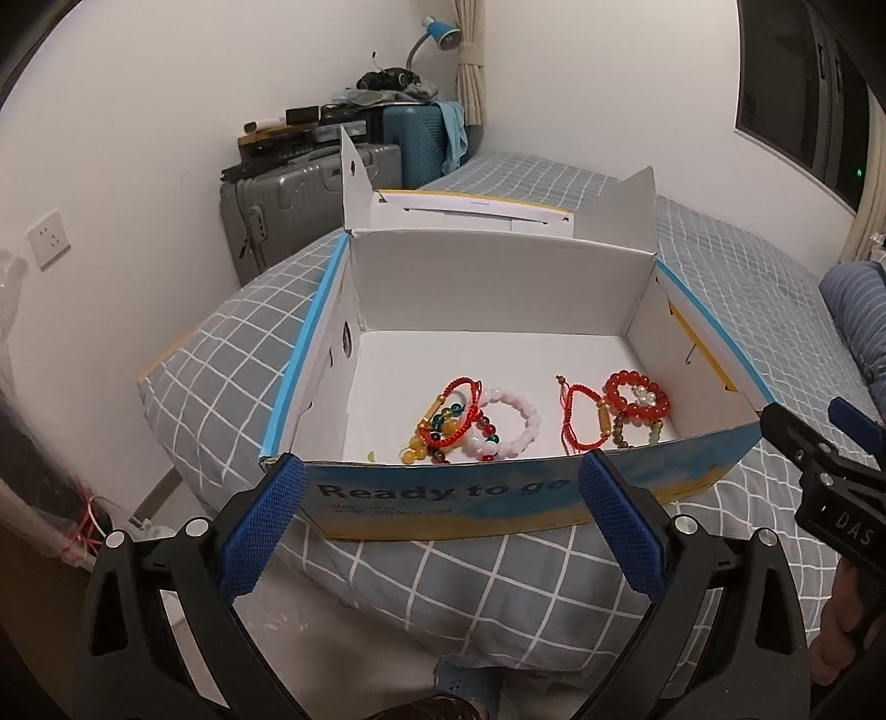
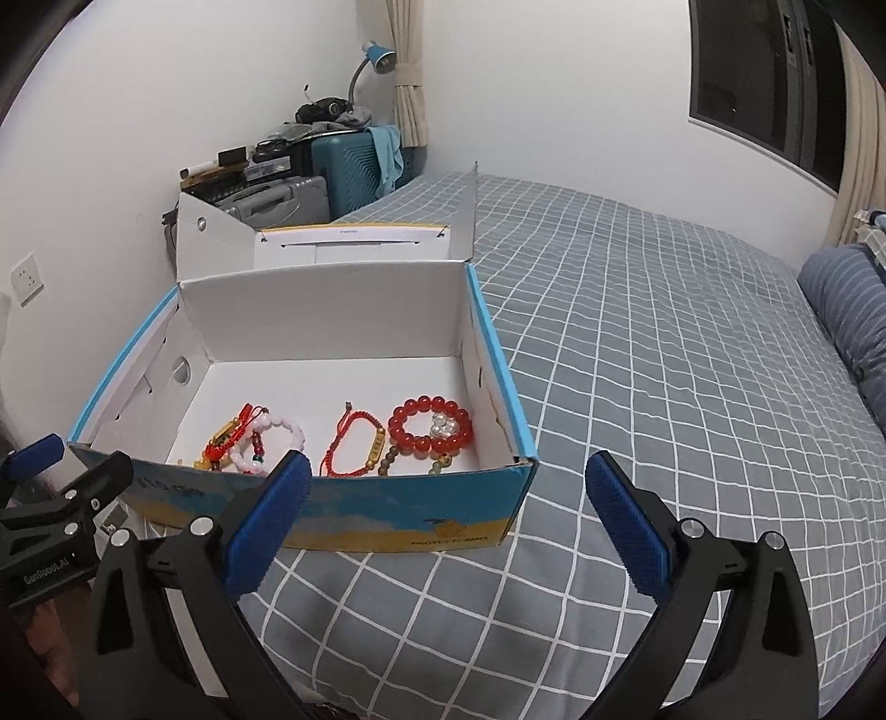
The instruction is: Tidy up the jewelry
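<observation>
Grey checked bedspread (image 2: 637, 343) spreading across a bed in a small white-walled bedroom, suitcases (image 1: 288, 205) stacked in the far corner under a blue desk lamp (image 1: 440, 30), curtains hanging beside them, a dark window showing at upper right. Sitting on that soft cover near the bed's end: an open cardboard box (image 2: 354, 515), lid flap standing up behind it. Lying on the box floor toward the near wall: a red bead bracelet (image 2: 429, 426) with a few pearly beads inside its ring, a red cord bracelet (image 2: 354, 443) just beside it, and a pink bead bracelet (image 1: 506, 423) tangled with other coloured strands (image 1: 443, 423) further left. Appearing mostly gathered already, though the left cluster is overlapping and probably needing separating. Hovering short of the box front, left gripper (image 1: 440, 493) and right gripper (image 2: 448, 493) both spread wide, gripping nothing.
</observation>
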